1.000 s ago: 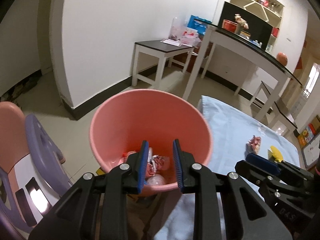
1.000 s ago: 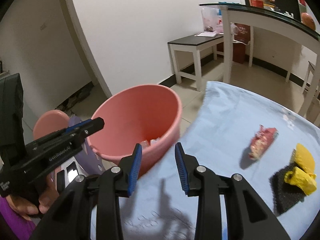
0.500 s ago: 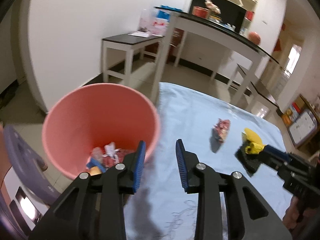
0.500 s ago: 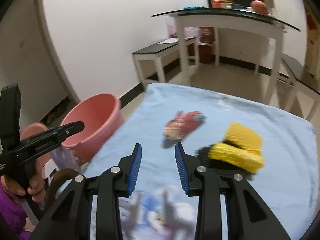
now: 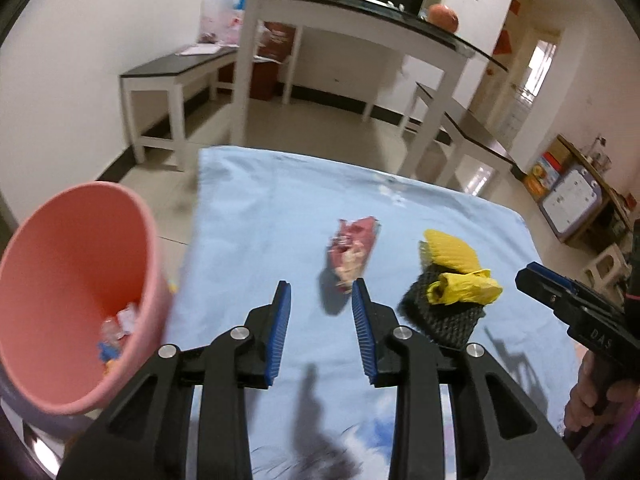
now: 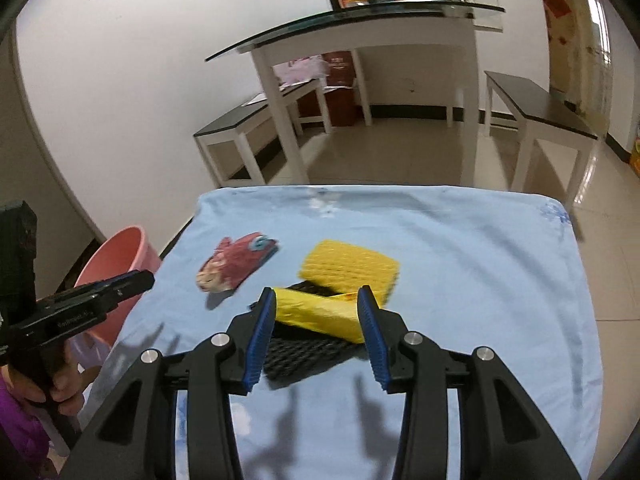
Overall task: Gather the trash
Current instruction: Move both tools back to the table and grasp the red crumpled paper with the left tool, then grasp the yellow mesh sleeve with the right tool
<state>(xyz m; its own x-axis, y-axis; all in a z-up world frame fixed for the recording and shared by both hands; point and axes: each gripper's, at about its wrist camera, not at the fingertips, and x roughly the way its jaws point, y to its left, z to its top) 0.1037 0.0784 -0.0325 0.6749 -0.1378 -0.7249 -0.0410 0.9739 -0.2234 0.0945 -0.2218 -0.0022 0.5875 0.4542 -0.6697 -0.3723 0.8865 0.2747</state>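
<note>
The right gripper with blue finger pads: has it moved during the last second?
Yes. The right gripper swung away from the pink plastic bucket, now far left, toward the crumpled yellow wrapper on the blue tablecloth; its jaws are open.

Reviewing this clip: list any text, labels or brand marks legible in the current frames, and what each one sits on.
"DAS": printed on the side of the right tool, seen from the left wrist view.
Side of the left tool: white lettering, too blurred to read.
Red wrapper: printed picture, no words legible.
Red box under the far table: characters too small to read.
</note>
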